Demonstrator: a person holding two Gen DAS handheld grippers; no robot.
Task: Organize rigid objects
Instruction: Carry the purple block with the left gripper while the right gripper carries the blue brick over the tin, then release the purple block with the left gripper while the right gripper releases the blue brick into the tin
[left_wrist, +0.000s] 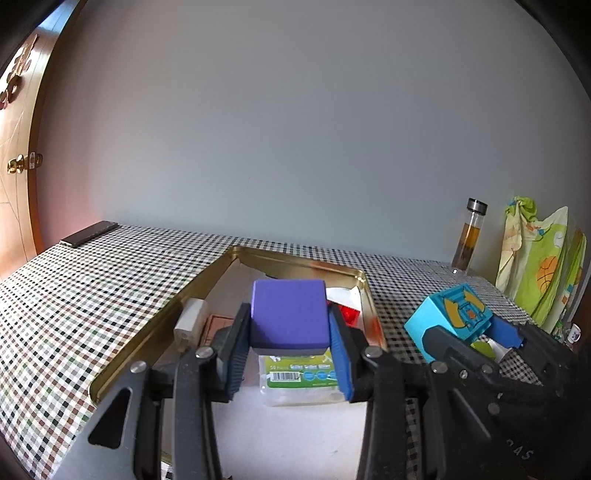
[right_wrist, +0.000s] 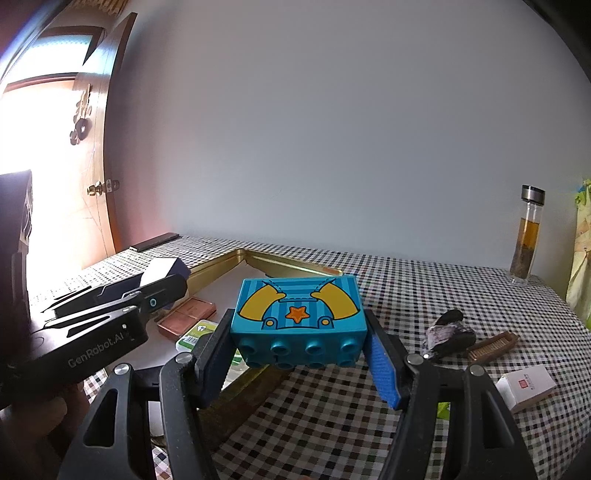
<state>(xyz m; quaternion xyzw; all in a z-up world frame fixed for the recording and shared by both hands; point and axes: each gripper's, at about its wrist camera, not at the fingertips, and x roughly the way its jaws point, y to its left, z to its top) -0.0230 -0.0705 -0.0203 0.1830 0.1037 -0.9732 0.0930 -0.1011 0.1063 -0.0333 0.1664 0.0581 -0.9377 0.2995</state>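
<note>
Left gripper (left_wrist: 290, 338) clamping purple block (left_wrist: 289, 314) over gold tin (left_wrist: 155, 328), right gripper (right_wrist: 299, 349) gripping blue brick (right_wrist: 298, 317), bottle (right_wrist: 526, 240) standing behind on checkered cloth (right_wrist: 424, 295).

From my left wrist view, the purple block (left_wrist: 290, 315) hides most of the gold tray's (left_wrist: 155, 325) contents, and a red item (left_wrist: 349, 314) barely peeks out. At the right edge, the patterned cloth (left_wrist: 539, 258) is cut off.
</note>
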